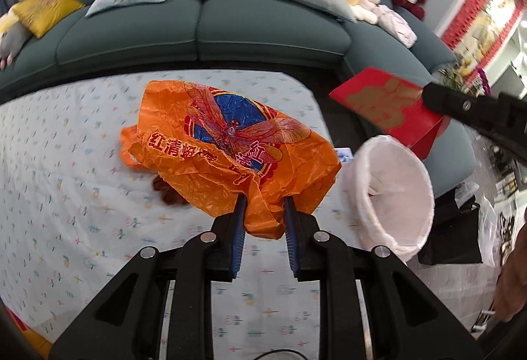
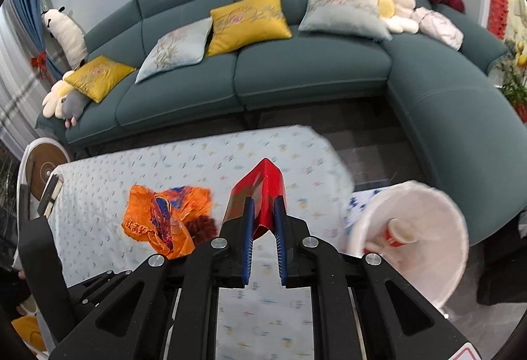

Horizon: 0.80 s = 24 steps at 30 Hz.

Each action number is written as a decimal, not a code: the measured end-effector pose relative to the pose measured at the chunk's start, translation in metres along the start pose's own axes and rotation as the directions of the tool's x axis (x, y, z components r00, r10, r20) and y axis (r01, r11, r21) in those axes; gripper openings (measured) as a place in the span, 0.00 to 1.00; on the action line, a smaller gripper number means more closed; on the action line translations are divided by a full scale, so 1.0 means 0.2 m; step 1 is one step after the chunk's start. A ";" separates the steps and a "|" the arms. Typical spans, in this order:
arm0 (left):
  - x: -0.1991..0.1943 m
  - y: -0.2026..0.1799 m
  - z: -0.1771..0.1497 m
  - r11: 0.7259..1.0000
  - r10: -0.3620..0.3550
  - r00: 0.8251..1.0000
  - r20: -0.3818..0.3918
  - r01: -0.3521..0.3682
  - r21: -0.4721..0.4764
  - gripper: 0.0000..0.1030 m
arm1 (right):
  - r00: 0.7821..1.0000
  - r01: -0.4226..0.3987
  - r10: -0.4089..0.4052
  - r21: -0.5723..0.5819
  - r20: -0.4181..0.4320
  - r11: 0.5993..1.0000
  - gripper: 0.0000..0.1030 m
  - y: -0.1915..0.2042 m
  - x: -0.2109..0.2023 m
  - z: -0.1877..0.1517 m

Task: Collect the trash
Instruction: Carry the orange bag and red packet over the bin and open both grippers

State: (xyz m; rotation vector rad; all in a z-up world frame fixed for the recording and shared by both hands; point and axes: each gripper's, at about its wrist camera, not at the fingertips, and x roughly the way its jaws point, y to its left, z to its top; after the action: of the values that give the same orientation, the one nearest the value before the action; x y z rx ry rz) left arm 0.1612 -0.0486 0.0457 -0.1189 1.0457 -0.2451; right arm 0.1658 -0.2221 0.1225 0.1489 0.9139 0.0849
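Left gripper (image 1: 263, 202), low centre of its own view: clenched on a bunched corner of the orange plastic bag (image 1: 224, 142), pinched between the blue pads so the rest hangs loose and spreads toward mid-frame, above the patterned tablecloth (image 1: 66, 162). Gripped at the edge rather than the middle, probably to carry it without crumpling more.

Right gripper (image 2: 263, 212), centre of its own view: closed tight on the lower end of a folded red envelope (image 2: 263, 189), held upright with the fold pointing away. Same envelope at right of the left view, gold print showing, directly above the bin.

White-lined bin (image 1: 395, 195), lower right in both views, beside the table, with a red-and-white paper cup (image 2: 400, 233) already inside. Both pieces held off the table, likely for dropping into the bin.

Something dark reddish-brown (image 1: 168, 192) on the cloth under the bag; cannot tell what.
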 end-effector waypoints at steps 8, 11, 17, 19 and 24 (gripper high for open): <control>0.00 -0.32 -0.01 0.993 -0.029 1.000 0.009 0.028 0.110 0.21 | 0.998 0.047 -0.049 0.096 0.025 0.994 0.11 -0.38 -0.18 -0.06; 0.01 -0.45 -0.03 0.987 -0.040 0.999 0.002 0.039 0.153 0.21 | 0.995 0.084 -0.090 0.153 0.031 0.985 0.11 -0.54 -0.22 -0.10; 0.08 -0.71 -0.06 0.964 -0.069 0.998 -0.009 0.069 0.256 0.21 | 0.984 0.151 -0.169 0.239 0.058 0.959 0.11 -0.80 -0.28 -0.18; 0.11 -0.79 -0.08 0.950 -0.086 0.996 -0.015 0.086 0.300 0.21 | 0.984 0.144 -0.167 0.284 0.060 0.948 0.11 -0.89 -0.29 -0.20; 0.19 -0.96 -0.10 0.925 -0.107 0.993 -0.046 0.116 0.363 0.21 | 0.981 0.167 -0.191 0.347 0.038 0.923 0.11 -1.03 -0.25 -0.26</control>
State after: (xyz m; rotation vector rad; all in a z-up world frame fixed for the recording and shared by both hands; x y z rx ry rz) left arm 0.1335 -0.2441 0.0449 0.1625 1.0027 -0.5425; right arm 0.0967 -0.4281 0.0961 0.3888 0.8610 -0.2511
